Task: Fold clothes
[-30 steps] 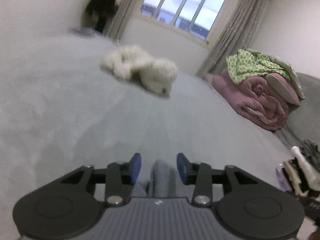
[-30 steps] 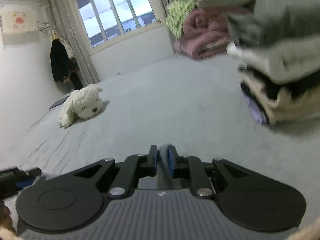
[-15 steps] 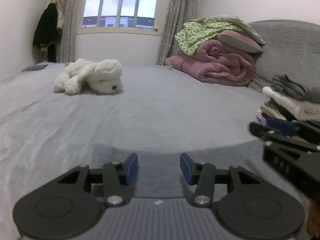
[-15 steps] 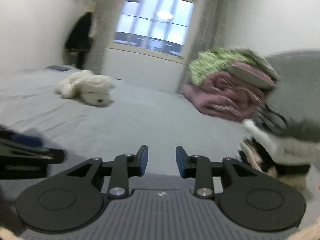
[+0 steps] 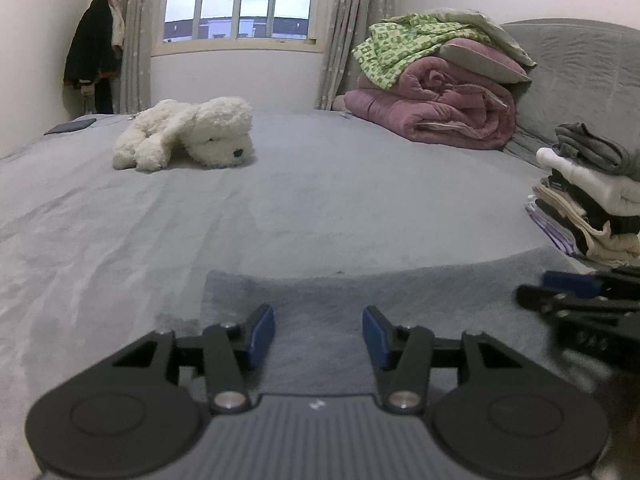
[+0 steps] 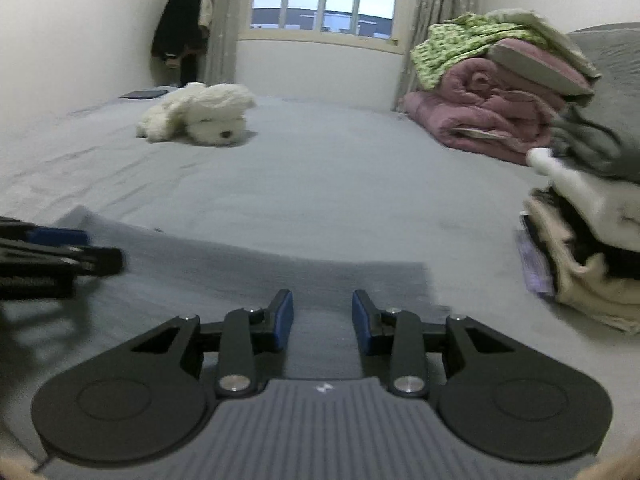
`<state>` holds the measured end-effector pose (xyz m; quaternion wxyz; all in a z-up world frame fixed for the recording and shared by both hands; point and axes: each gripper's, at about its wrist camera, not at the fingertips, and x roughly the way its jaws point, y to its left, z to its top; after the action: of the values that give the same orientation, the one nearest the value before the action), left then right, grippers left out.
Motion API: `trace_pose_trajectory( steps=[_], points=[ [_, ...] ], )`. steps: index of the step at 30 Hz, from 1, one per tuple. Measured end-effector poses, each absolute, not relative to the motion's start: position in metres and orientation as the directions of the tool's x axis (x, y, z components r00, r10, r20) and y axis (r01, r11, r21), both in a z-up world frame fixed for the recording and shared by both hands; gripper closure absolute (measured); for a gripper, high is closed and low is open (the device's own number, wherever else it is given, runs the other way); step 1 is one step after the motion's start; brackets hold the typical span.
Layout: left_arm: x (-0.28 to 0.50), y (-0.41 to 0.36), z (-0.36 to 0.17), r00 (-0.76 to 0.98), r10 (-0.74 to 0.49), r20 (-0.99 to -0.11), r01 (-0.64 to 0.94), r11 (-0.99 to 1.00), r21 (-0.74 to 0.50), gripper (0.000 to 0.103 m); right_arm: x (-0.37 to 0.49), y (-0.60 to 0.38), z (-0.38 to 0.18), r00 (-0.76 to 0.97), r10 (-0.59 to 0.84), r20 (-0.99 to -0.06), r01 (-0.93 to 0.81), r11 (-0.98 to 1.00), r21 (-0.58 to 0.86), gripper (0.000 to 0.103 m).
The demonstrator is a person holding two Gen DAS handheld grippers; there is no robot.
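A grey garment [image 5: 320,296] [image 6: 248,276] lies spread flat on the grey bed [image 5: 320,200], its far edge running across in front of both grippers. My left gripper [image 5: 318,322] hovers over its left part, jaws apart, nothing between the blue pads. Over the garment's right corner my right gripper [image 6: 322,310] is open too and holds nothing. Each gripper shows in the other's view: the right gripper [image 5: 580,300] at the right edge, the left gripper [image 6: 60,256] at the left edge.
A stack of folded clothes [image 5: 592,208] [image 6: 592,240] stands on the bed to the right. A white plush dog [image 5: 188,134] lies far left. Rolled pink quilts under a green blanket [image 5: 436,108] sit at the headboard. A window and curtains are behind.
A second ago grey cloth stood between both grippers' jaws, the right one shut on it. Both have let go, the right has opened, and the garment now lies flat. Both views rolled level.
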<state>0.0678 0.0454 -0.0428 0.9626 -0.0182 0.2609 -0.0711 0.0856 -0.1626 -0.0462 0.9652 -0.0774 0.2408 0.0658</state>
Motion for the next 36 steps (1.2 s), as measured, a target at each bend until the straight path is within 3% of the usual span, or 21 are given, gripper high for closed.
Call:
trace_pose_trajectory(
  steps=[8,15,21,25,29,31,36],
  points=[
    [0.055,0.054,-0.029,0.864,-0.135,-0.484,0.106,0.991,-0.086,0.052,0.064,-0.193,-0.037,0.877,0.074,-0.475,-0.106,0.994,-0.04,0.067],
    [0.033,0.025,-0.032,0.829,-0.261,-0.494,0.257,0.963,-0.078,0.052,0.027,-0.158,-0.03,0.855,0.238,-0.461,-0.28,0.96,-0.024,0.067],
    [0.013,0.026,-0.037,0.824,-0.258,-0.505,0.303,0.953,0.007,0.052,0.011,-0.15,-0.044,0.828,0.258,-0.498,-0.357,0.927,-0.113,0.064],
    [0.001,0.042,-0.029,0.833,-0.228,-0.504,0.275,0.961,0.021,0.051,0.009,-0.165,-0.037,0.826,0.266,-0.497,-0.346,0.935,-0.076,0.062],
    [-0.003,0.066,-0.021,0.824,-0.224,-0.521,0.229,0.972,-0.055,0.048,0.009,-0.171,-0.029,0.834,0.251,-0.492,-0.312,0.949,-0.045,0.062],
    [-0.002,0.077,-0.016,0.814,-0.221,-0.537,0.199,0.975,-0.099,0.037,0.01,-0.173,-0.025,0.835,0.253,-0.488,-0.301,0.953,-0.021,0.061],
    [0.007,0.111,-0.013,0.755,-0.23,-0.614,0.084,0.963,-0.258,0.03,0.009,-0.174,-0.013,0.824,0.288,-0.488,-0.303,0.952,0.051,0.057]
  ],
)
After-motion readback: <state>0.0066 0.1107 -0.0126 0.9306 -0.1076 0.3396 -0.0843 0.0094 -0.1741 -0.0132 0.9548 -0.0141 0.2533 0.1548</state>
